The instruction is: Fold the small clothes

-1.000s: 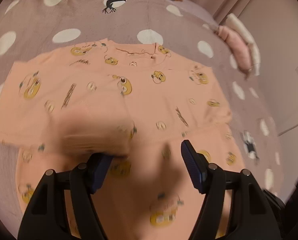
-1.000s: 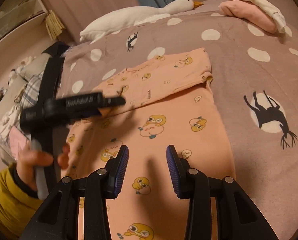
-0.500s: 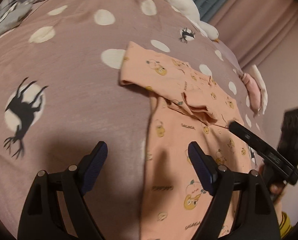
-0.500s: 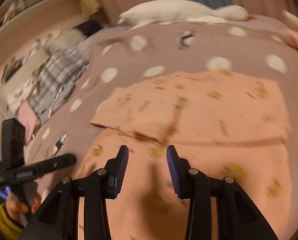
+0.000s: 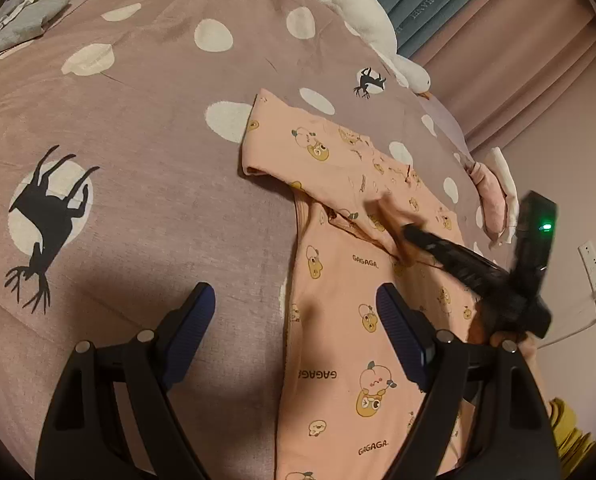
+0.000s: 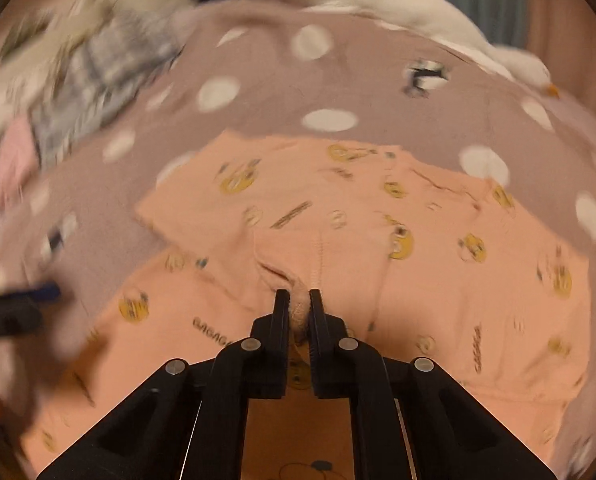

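A small peach shirt (image 5: 350, 280) with yellow cartoon prints lies on the bed, its sleeves folded across the top. My left gripper (image 5: 293, 328) is open and empty, hovering over the shirt's left edge and the bedspread. My right gripper (image 6: 299, 300) is shut on a bunched fold of the peach shirt (image 6: 418, 248), at the end of the folded sleeve. It also shows in the left wrist view (image 5: 410, 236), pinching the cloth at mid-shirt. The right wrist view is blurred by motion.
The mauve bedspread (image 5: 137, 128) has white dots and deer prints. A white goose plush (image 5: 362, 12) lies at the far edge. Folded pink and white clothes (image 5: 494, 196) sit at the right. A plaid garment pile (image 6: 81, 80) lies at the far left. Curtains stand behind.
My right gripper closed on a fold of the shirt's sleeve; it was open half a second ago. My left gripper swung from above the shirt to its left edge, staying open.
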Available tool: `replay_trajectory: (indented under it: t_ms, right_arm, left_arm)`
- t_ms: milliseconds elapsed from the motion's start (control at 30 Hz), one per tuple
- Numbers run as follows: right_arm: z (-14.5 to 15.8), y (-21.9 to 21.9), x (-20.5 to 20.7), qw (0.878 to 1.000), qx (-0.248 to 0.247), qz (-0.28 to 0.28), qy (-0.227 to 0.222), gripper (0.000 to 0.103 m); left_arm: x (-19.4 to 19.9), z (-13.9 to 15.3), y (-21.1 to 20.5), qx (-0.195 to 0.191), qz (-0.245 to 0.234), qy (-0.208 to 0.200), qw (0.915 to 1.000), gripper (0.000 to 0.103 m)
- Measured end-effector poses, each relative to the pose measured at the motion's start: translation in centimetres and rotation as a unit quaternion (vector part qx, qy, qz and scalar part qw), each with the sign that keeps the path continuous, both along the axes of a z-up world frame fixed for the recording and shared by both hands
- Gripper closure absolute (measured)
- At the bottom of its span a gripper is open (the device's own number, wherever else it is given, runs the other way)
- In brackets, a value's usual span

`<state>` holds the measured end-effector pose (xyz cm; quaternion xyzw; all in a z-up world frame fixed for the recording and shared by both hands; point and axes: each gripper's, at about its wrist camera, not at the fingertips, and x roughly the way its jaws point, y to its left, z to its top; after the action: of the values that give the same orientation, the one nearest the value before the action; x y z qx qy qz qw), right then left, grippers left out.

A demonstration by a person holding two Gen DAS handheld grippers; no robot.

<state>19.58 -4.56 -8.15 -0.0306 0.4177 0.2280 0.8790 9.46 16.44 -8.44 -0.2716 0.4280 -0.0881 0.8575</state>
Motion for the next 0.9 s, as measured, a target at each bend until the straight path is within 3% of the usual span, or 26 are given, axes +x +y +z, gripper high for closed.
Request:
replay_trajectory:
  t_ms: [100,200,233,267,333,433,500,533,567,633,700,800,900]
  right_arm:
    - [0.1,-4.8,-0.1,0.99,0.118,-0.066,0.032,0.093]
    - [-1.3,-9.8,-0.7,0.961,0.239,-0.119,0.075,0.092]
    - [-1.7,-10.9,-0.8,0.952,0.267,-0.123,0.083,0.084]
    - [-1.9,-11.5,-0.9,0.948,0.276,-0.13,0.085,0.067]
    - [-2.1,-12.1,-0.9,0.947,0.277,-0.14,0.085,0.053]
    - [-2.7,-11.6,-0.2,0.946,0.278,-0.138,0.096,0.053]
    - [-2.9,-10.4,0.4,0.956,0.239,-0.133,0.101,0.055]
    - [-3.0,-9.7,0.6,0.963,0.213,-0.13,0.102,0.07]
    - [-3.0,-9.0,0.7,0.969,0.188,-0.126,0.102,0.093]
    - [-2.3,-8.0,0.7,0.979,0.137,-0.124,0.086,0.095]
    - [-0.7,-7.7,0.6,0.983,0.127,-0.118,0.057,0.096]
    - [2.7,-9.2,0.3,0.982,0.145,-0.124,0.013,0.096]
    - [3.9,-11.4,0.5,0.98,0.131,-0.152,-0.008,0.096]
  left_arm:
    - [0.0,-0.2,0.0,0.001,-0.001,0.002,1.0,0.02]
    - [0.1,-0.3,0.0,0.0,0.0,0.002,1.0,0.02]
    - [0.1,-0.3,0.0,-0.001,0.0,0.002,1.0,0.02]
    - [0.2,-0.3,0.0,0.0,0.0,0.003,1.0,0.02]
    - [0.3,-0.4,0.0,0.001,0.001,0.006,1.0,0.02]
    - [0.3,-0.4,-0.1,0.002,0.001,0.007,1.0,0.02]
    - [0.4,-0.4,-0.1,0.003,0.0,0.01,0.9999,0.02]
    - [0.4,-0.5,-0.1,0.004,0.0,0.012,0.9999,0.02]
    - [0.4,-0.5,-0.1,0.005,0.001,0.013,0.9999,0.02]
    - [0.5,-0.5,0.1,0.006,0.003,0.015,0.9999,0.02]
    - [0.5,-0.5,0.2,0.008,0.004,0.014,0.9999,0.02]
    - [0.7,-0.4,0.2,0.009,0.005,0.015,0.9998,0.02]
    - [0.8,-0.4,0.2,0.011,0.002,0.014,0.9998,0.02]
